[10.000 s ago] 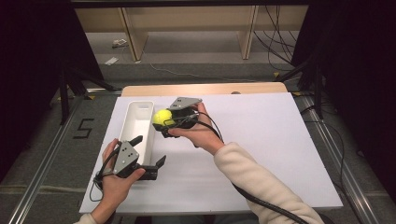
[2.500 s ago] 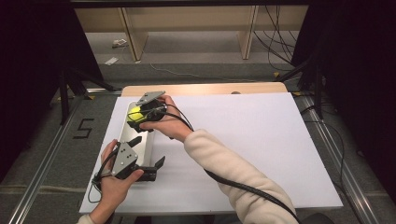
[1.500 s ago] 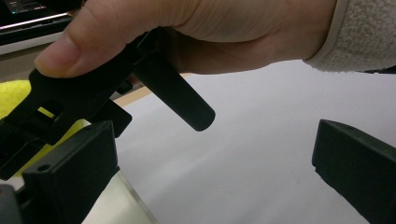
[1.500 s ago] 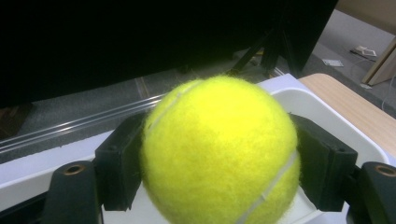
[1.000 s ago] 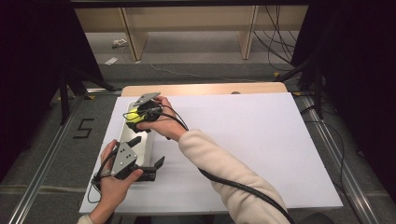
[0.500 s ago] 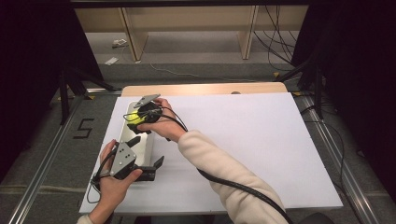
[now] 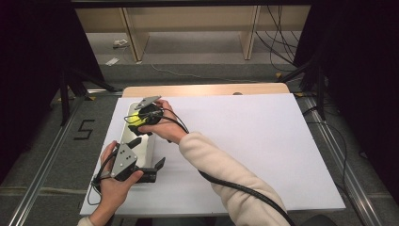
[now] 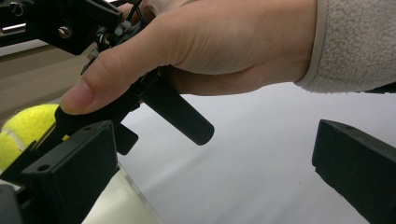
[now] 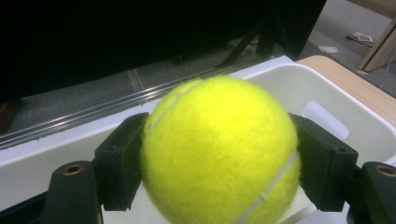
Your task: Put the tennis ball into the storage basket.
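- High view: our right gripper (image 7: 141,120) holds the tennis ball (image 7: 136,117) over the far end of the white bin (image 7: 149,147), which lies toward 10 o'clock on the white table (image 7: 263,141). Our left gripper (image 7: 146,155) sits at the bin's near end, toward 8 o'clock, its jaws spread and gripping nothing, one apparently on each side of the bin's right wall. We judge the step in hand to be lowering the ball into the bin, so we keep the left gripper bracing the near end while the right descends.
- Left gripper view: the left gripper (image 8: 210,168) has its jaws wide apart with bare table between them. The right hand (image 8: 196,46) fills 12 o'clock, and the tennis ball (image 8: 21,133) peeks in at 9 o'clock, above the bin wall (image 8: 123,200). We hold this gripper quiet, so the bin does not slide.
- Right gripper view: the right gripper (image 9: 215,163) is clamped on the tennis ball (image 9: 219,149), a pad pressing each side. The white bin (image 9: 322,88) lies behind and below the ball. We suggest centring the ball between the walls, sinking it low, then parting the jaws gently so it does not bounce out.
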